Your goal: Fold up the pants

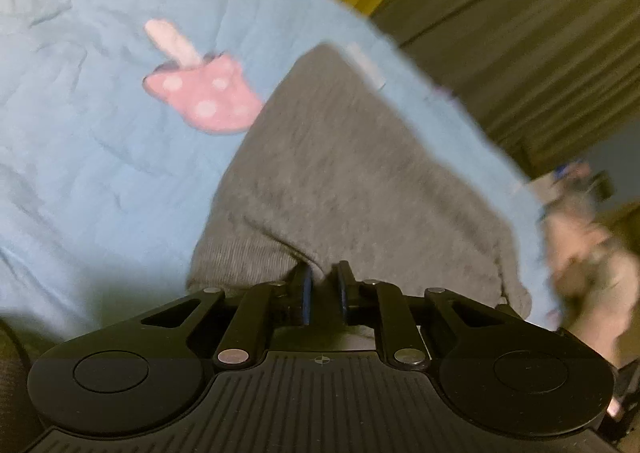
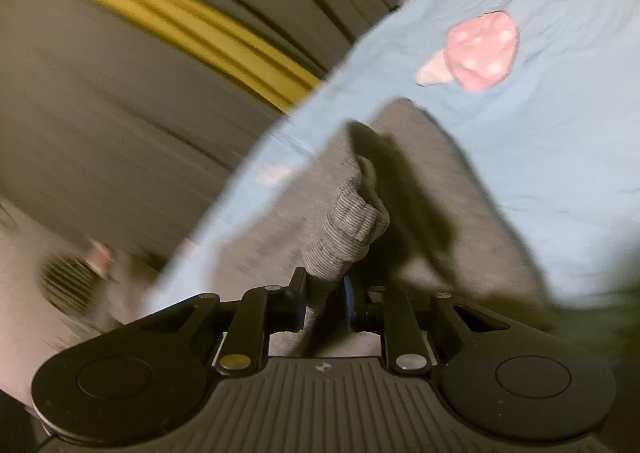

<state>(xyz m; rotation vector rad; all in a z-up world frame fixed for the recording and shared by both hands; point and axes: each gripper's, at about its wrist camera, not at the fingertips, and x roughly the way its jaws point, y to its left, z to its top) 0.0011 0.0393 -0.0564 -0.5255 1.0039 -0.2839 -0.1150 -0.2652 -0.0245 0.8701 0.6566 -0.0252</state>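
Observation:
Grey knit pants (image 1: 344, 173) lie on a light blue bedsheet (image 1: 88, 157) with a pink mushroom print (image 1: 204, 93). My left gripper (image 1: 323, 277) is shut on the near edge of the pants, with the fabric bunched between its fingers. In the right wrist view my right gripper (image 2: 325, 285) is shut on a ribbed cuff (image 2: 348, 225) of the same pants (image 2: 460, 181) and holds it lifted off the sheet (image 2: 560, 157). The cuff casts a dark shadow on the pants. Both views are motion-blurred.
The sheet's edge runs diagonally, and beyond it hang olive-grey curtains (image 1: 520, 33) with a yellow stripe (image 2: 168, 21). A blurred hand with the other gripper (image 1: 576, 221) shows at the right of the left view. A vented white object (image 2: 68, 285) sits at lower left.

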